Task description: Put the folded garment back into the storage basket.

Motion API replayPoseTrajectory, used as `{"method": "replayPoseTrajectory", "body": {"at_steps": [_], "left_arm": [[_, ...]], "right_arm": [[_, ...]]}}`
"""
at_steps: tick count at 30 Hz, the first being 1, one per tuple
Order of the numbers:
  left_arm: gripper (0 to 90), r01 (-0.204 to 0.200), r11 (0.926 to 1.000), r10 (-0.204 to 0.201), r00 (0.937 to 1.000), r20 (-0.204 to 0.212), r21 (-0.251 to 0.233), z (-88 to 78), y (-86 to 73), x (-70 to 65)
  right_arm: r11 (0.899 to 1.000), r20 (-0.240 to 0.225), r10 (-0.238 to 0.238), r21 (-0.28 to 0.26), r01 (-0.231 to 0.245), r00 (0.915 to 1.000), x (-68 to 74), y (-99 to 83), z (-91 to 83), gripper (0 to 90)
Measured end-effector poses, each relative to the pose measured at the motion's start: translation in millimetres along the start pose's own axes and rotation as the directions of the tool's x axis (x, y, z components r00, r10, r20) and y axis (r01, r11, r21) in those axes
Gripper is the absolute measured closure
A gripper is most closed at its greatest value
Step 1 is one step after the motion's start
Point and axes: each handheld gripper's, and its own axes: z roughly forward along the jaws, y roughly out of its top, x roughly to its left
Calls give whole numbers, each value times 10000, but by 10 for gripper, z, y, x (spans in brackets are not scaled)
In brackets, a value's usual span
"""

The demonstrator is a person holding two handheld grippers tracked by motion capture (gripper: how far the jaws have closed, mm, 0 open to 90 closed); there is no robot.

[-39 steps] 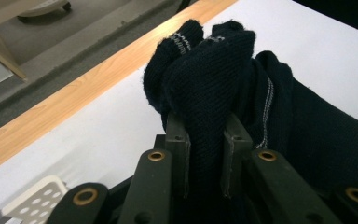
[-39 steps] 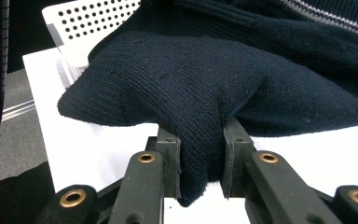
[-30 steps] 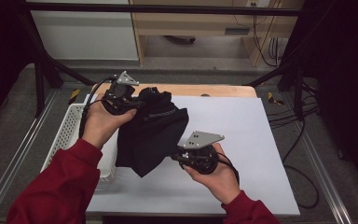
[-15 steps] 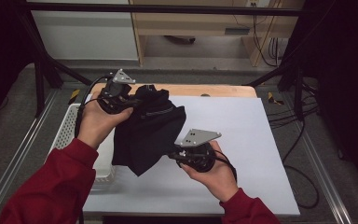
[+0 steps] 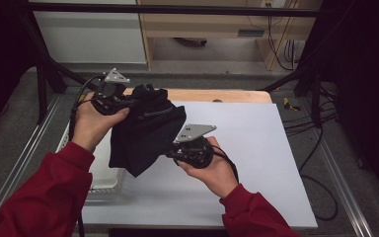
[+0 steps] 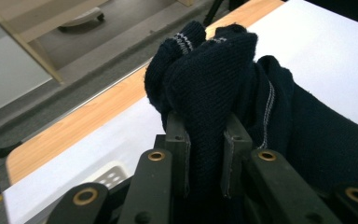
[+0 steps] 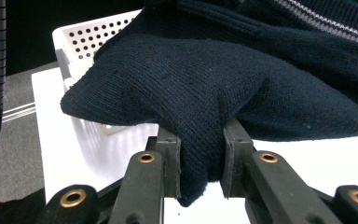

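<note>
A dark navy knitted garment (image 5: 145, 129) with thin pale stripes hangs folded in the air between both hands, above the left part of the white table (image 5: 256, 148). My left gripper (image 5: 128, 102) holds its upper bunched end; in the left gripper view the jaws pinch the knit (image 6: 205, 154) between their pads. Lower and to the right, my right gripper (image 5: 170, 155) grips the garment's lower edge; in the right gripper view a fold of the knit (image 7: 200, 158) is squeezed between its jaws.
A white perforated basket (image 5: 98, 170) sits at the table's left edge, partly under the garment; its holed wall (image 7: 98, 30) appears behind the cloth. A wooden strip (image 5: 227, 95) runs along the table's far edge. Cables (image 5: 321, 118) lie on the floor at right.
Both hands have carried the garment a little leftward and toward the near side, slightly higher. Both grips stay the same.
</note>
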Motion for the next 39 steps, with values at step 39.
{"method": "replayPoseTrajectory", "body": {"at_steps": [39], "left_arm": [[769,1114,9934,-1064,9836,-1456,264,-455,-594,950]], "right_arm": [[9995,-582,-229,-222,217,9980,412,530,1162,735]]}}
